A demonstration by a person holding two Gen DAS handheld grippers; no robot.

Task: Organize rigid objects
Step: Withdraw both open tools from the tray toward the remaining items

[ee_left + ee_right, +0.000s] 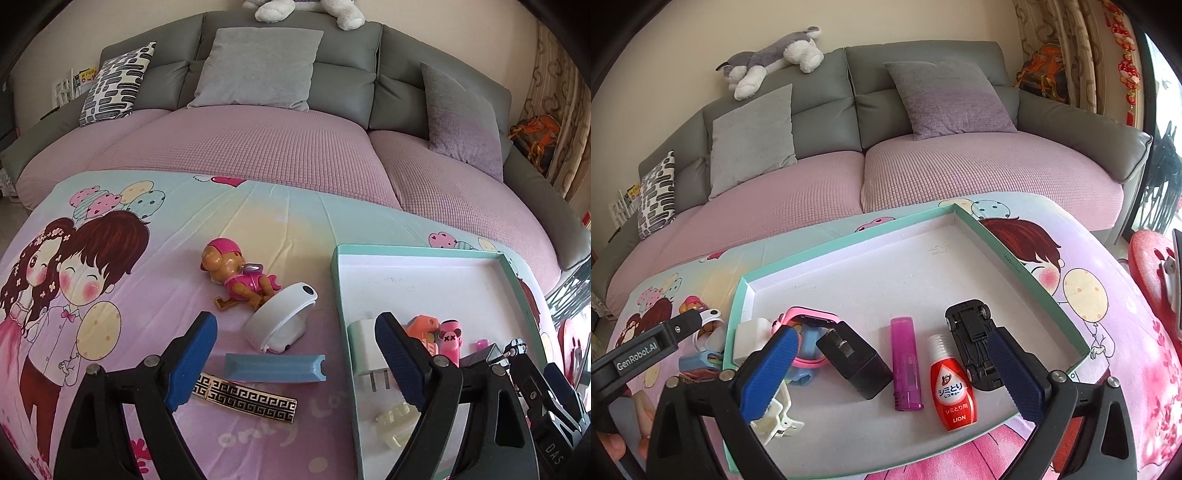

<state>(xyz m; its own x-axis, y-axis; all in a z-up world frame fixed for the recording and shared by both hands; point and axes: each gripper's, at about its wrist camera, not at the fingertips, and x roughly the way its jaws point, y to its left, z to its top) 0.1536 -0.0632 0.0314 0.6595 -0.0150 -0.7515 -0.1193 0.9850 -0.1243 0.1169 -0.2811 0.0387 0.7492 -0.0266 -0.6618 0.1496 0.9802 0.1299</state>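
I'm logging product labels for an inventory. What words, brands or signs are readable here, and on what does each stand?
"LION", below Japanese script: red bottle in the tray.
"GenRobot.AI": arm of the left hand-held gripper.
"DAS", cut off: body of the right hand-held gripper.
"only Lo...", partly hidden: cartoon bedsheet.
Small marks on the tray floor: too faint to read.

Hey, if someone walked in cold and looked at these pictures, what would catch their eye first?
Probably the shallow green-rimmed tray on the cartoon bedsheet, with a red bottle, a purple lighter and an upturned black toy car lined up along its near edge. Left of the tray, a pink toy dog lies on the sheet. Both grippers hang open and empty.
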